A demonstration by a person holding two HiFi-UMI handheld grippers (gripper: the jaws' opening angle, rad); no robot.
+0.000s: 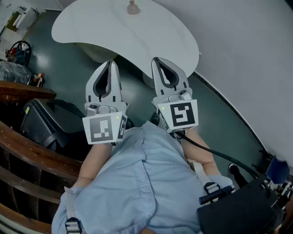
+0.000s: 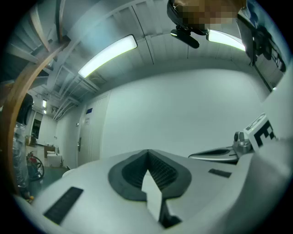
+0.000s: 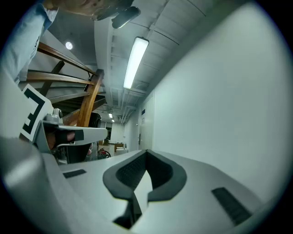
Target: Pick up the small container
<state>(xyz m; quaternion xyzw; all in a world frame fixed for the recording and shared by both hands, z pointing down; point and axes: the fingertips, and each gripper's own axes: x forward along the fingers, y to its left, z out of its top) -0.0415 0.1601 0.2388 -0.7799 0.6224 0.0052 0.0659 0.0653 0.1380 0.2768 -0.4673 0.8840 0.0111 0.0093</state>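
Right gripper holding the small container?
No, the small container sits on the white table, away from the shut right gripper.

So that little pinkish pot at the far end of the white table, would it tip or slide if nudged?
The small container looks tiny on the white table, so probably light. It seems wider at the base than the top, so likely steady. The table looks smooth, so a nudge may slide it. Its material is too distant to tell.

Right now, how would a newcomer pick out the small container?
Find the large white curved table ahead. Toward its far side stands the small container, pinkish with a narrower top. It is the only thing visible on that tabletop.
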